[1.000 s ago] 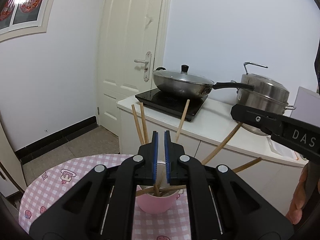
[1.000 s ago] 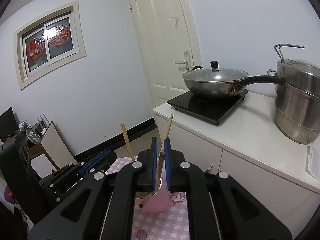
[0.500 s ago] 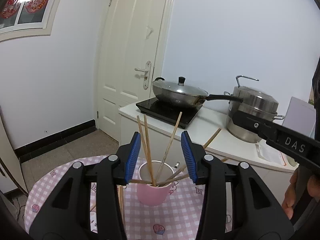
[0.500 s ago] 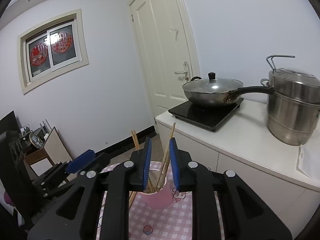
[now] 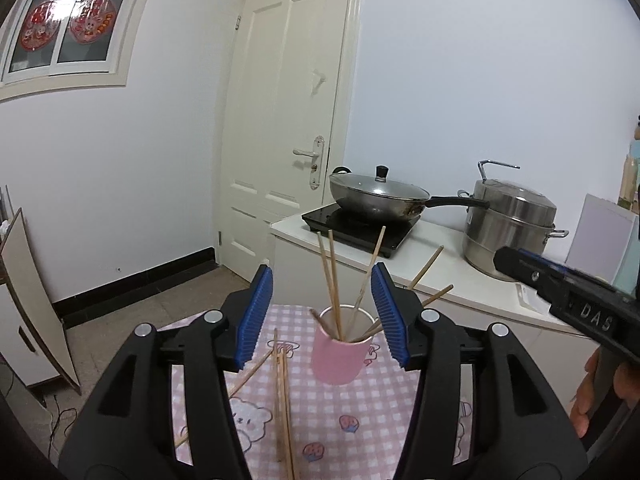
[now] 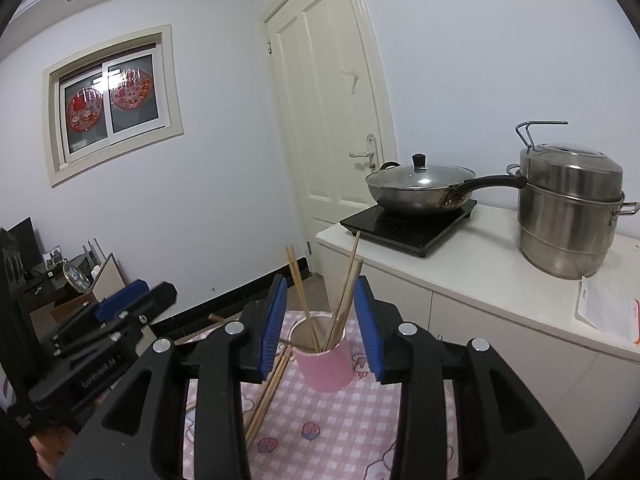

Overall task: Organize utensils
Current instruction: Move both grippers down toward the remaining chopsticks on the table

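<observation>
A pink cup (image 5: pixel 340 356) stands on the pink checked tablecloth (image 5: pixel 360 412) with several wooden chopsticks (image 5: pixel 333 276) leaning in it. More chopsticks (image 5: pixel 282 392) lie loose on the cloth to the left of the cup. My left gripper (image 5: pixel 321 280) is short of the cup, its jaws opening, and nothing is between its blue pads. The right gripper (image 6: pixel 318 286) also hangs back from the cup (image 6: pixel 326 364), jaws opening on nothing, with the loose chopsticks (image 6: pixel 266 396) below its left finger. Each gripper shows at the edge of the other's view: right gripper (image 5: pixel 516 262), left gripper (image 6: pixel 154 292).
Behind the table runs a white counter (image 5: pixel 452 280) with a black hob (image 5: pixel 356 224), a lidded wok (image 5: pixel 376 196) and a steel steamer pot (image 5: pixel 508 220). A white door (image 5: pixel 288 120) is beyond. A board (image 5: pixel 32 300) leans at far left. A person's hand (image 5: pixel 592 396) holds the right gripper.
Both grippers went from shut to open and drew back from the cup. The cup now looks farther off, and loose chopsticks on the cloth have come into view.
</observation>
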{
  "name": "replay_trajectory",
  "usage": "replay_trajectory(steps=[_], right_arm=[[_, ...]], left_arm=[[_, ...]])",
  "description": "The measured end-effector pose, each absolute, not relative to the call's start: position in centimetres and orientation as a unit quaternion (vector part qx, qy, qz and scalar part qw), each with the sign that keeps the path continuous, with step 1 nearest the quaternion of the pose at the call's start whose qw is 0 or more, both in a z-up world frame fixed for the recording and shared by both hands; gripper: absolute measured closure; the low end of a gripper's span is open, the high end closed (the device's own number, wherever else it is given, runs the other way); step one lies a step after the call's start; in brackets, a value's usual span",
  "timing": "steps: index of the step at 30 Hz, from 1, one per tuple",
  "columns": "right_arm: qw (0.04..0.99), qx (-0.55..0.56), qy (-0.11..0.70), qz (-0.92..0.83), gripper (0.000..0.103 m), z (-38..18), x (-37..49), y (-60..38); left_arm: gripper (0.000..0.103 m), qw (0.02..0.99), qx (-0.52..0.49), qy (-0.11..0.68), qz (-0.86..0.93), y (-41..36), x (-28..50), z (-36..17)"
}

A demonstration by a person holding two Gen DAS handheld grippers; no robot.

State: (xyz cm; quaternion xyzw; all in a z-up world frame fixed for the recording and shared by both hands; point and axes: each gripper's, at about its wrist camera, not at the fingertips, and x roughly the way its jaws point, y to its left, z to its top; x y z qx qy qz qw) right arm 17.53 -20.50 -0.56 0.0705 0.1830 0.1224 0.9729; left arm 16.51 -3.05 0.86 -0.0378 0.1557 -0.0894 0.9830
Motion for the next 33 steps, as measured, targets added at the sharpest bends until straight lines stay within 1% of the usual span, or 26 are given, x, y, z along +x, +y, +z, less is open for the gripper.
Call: replay_trajectory(steps=[4,6,8,14,18,23,33], right_arm=[[0.973,0.069,0.183,0.123,0.068,-1.1,16.4,-19.6],[0.973,0.068,0.183,0.124,0.068,-1.3,15.9,-19.1],[0.973,0.068,0.183,0.125,0.066,-1.6,15.4,-18.7],[0.970,0.064,0.193,0.129,0.064,-3.1,14.7,-17.0],[0.966,0.061,0.210,0.136,0.063,-4.7,14.9,-15.6],[0.960,0.054,0.236,0.141,0.063,-6.9,15.9,-13.8],[0.942,0.039,0.302,0.145,0.063,-12.3,18.9,-10.5]], left_arm=[[0.049,0.984,-0.036,0.152,-0.080,-1.9,15.0,1.0],[0.044,0.986,-0.032,0.148,-0.074,-1.3,14.3,0.9],[0.041,0.986,-0.030,0.146,-0.072,-0.8,13.8,0.8],[0.039,0.986,-0.013,0.156,-0.063,0.5,13.3,-0.1],[0.035,0.984,-0.005,0.168,-0.058,1.5,13.4,-1.0],[0.034,0.978,0.005,0.204,-0.051,3.4,14.5,-3.0],[0.034,0.948,0.016,0.313,-0.054,6.7,19.2,-9.3]])
